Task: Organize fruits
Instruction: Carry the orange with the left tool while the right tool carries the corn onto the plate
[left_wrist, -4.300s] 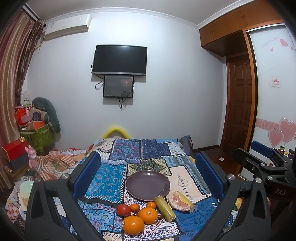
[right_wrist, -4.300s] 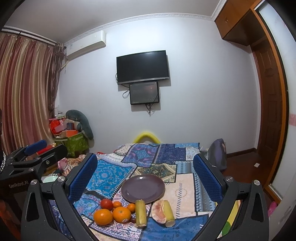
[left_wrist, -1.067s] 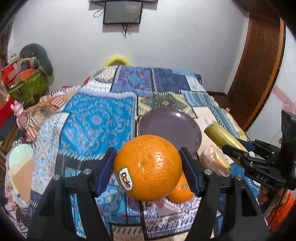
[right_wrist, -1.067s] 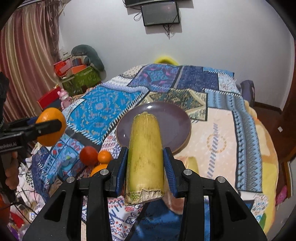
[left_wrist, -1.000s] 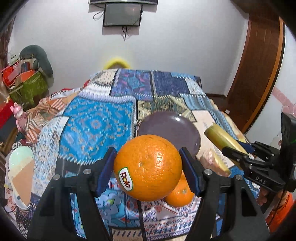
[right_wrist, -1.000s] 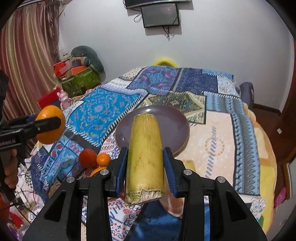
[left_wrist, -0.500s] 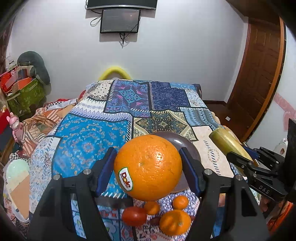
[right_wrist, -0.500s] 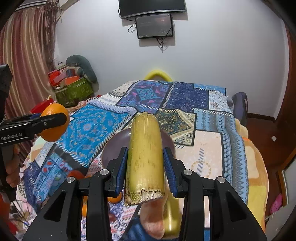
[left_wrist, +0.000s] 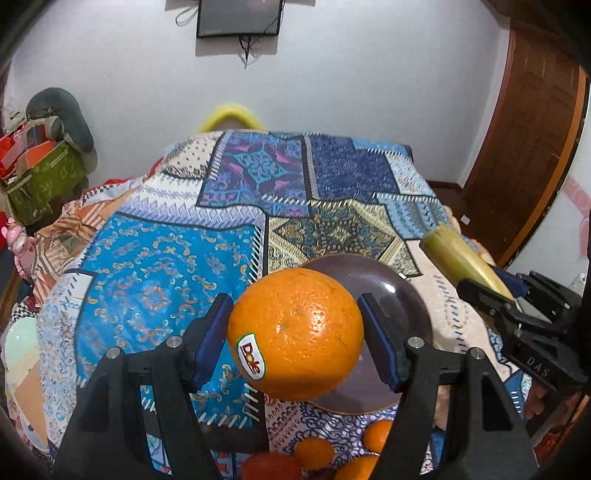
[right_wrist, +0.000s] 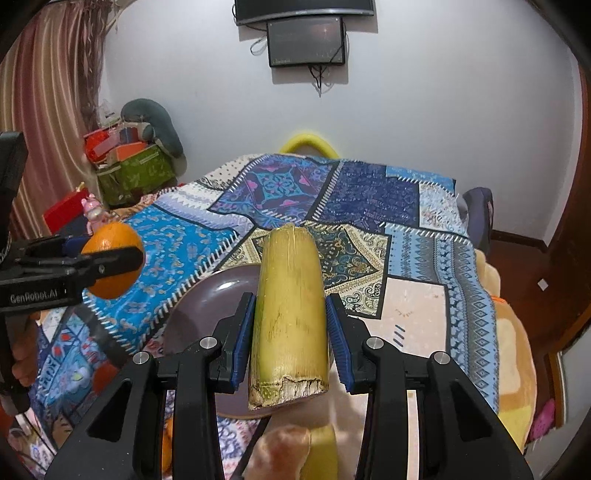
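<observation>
In the left wrist view, the left gripper (left_wrist: 295, 330) fills the lower centre of the frame, its blue pads (left_wrist: 213, 332) clamped on a large orange (left_wrist: 295, 334) with a Dole sticker at its lower left. The orange hangs in the air above the left part of a dark plate (left_wrist: 399, 291), which lies on a patchwork quilt (left_wrist: 166, 266) at centre right. Along the bottom edge, below the plate, several small oranges (left_wrist: 314, 452) and a redder fruit (left_wrist: 271, 465) lie on the quilt, partly cut off by the frame.

At the right edge of the same view, the right gripper (left_wrist: 491, 295) comes in from the side, clamped on a yellow-green stalk (left_wrist: 454, 254) that points toward upper left, off the plate's right rim.

In the right wrist view, the right gripper (right_wrist: 290, 328) sits at lower centre, its blue pads (right_wrist: 243, 332) pressed against both sides of the stalk (right_wrist: 290, 314), which runs straight up the middle of the frame with its ragged cut end toward the camera. The plate (right_wrist: 207, 306) shows behind and left of it. At bottom centre lies a pale pink and yellow piece of fruit (right_wrist: 291, 450), perhaps a pomelo segment; the gripper hides too much to be sure. At middle left, the left gripper (right_wrist: 110, 260) holds the orange (right_wrist: 110, 236) above the quilt (right_wrist: 369, 199). A screen (right_wrist: 306, 40) hangs on the wall at top centre.
</observation>
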